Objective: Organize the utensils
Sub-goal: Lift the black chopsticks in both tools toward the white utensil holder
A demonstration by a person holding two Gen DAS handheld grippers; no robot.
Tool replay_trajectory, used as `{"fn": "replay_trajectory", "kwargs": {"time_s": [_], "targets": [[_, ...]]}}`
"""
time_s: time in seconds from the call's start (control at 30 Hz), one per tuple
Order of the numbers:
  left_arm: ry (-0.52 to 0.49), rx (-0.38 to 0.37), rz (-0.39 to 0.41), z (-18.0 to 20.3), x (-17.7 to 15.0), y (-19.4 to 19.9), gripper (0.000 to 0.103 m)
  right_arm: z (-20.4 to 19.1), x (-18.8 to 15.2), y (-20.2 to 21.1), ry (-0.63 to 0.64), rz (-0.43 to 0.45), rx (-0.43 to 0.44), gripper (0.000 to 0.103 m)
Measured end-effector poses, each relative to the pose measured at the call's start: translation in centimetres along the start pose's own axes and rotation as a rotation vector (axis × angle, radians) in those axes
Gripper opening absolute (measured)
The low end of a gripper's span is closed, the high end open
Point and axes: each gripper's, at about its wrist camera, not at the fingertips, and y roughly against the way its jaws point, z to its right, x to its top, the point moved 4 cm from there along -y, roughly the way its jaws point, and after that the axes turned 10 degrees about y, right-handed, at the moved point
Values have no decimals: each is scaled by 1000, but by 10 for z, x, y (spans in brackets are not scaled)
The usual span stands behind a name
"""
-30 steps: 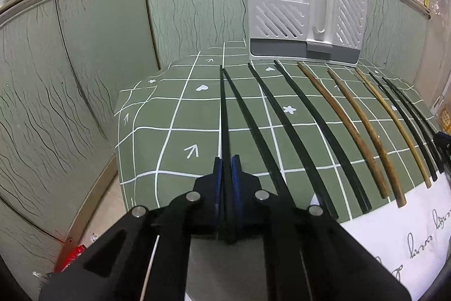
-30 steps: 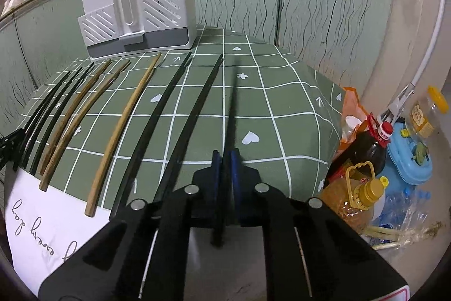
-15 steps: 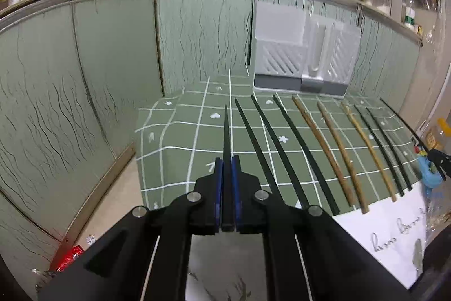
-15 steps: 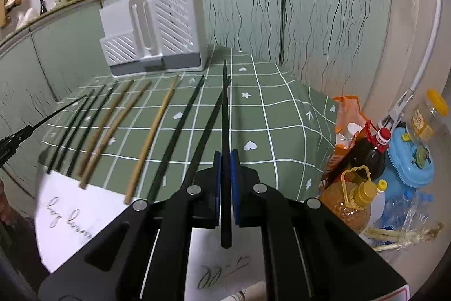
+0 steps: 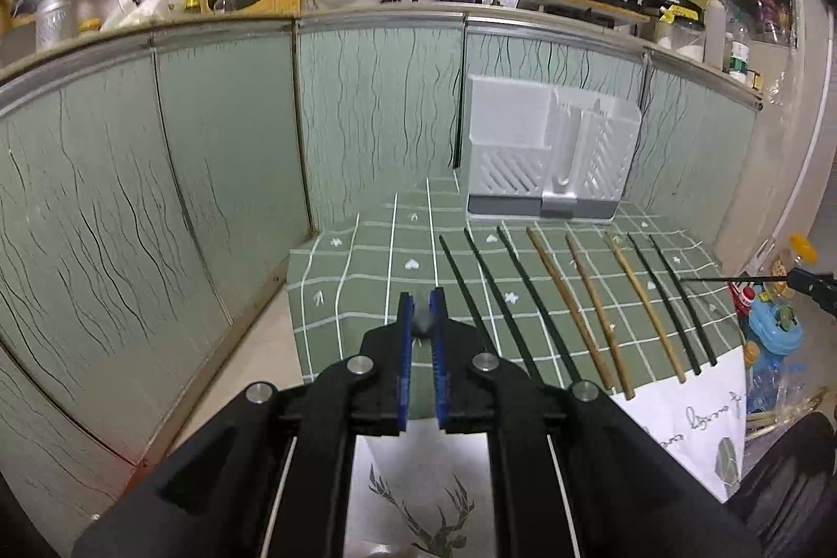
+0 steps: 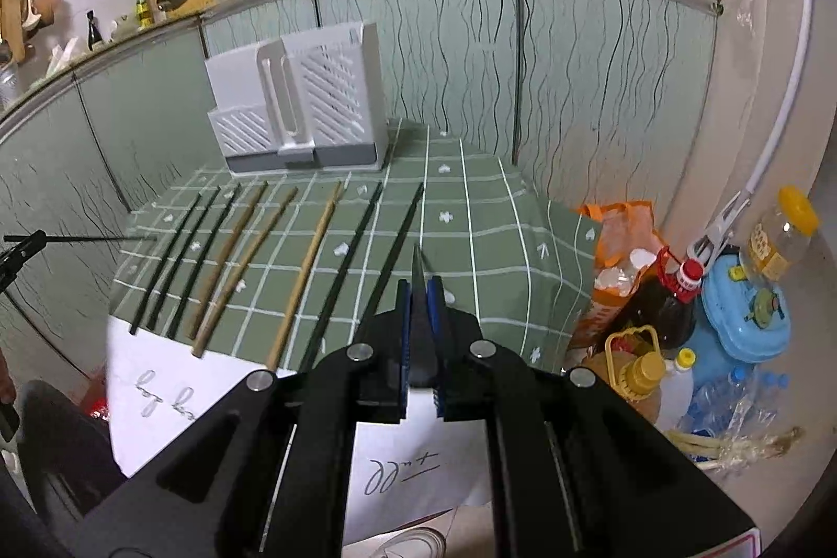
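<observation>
— Left hand-held gripper (image 5: 421,315): what's in it?
— One black chopstick (image 5: 421,322), pinched end-on. Right hand-held gripper (image 6: 420,296) is clamped on another (image 6: 418,275).
— The rest?
— Eight chopsticks (image 5: 570,307) lie in a row on the counter (image 5: 366,291), before the white rack (image 5: 549,155).

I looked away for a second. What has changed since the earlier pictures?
Both tongs, left and right, rose from the green cloth, each lifting one black chopstick clamped end-on. Eight chopsticks stay lined up before the white holder; nothing was let go.
</observation>
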Motion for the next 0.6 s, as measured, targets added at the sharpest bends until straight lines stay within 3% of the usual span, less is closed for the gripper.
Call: {"fn": "replay_trajectory", "kwargs": {"time_s": [0.27, 0.6], "targets": [[-15, -7, 1, 2, 29, 9, 6, 8, 31, 4, -21, 15, 28, 6], [-37, -27, -34, 13, 52, -13, 6, 14, 71, -6, -6, 21, 49, 6]]}}
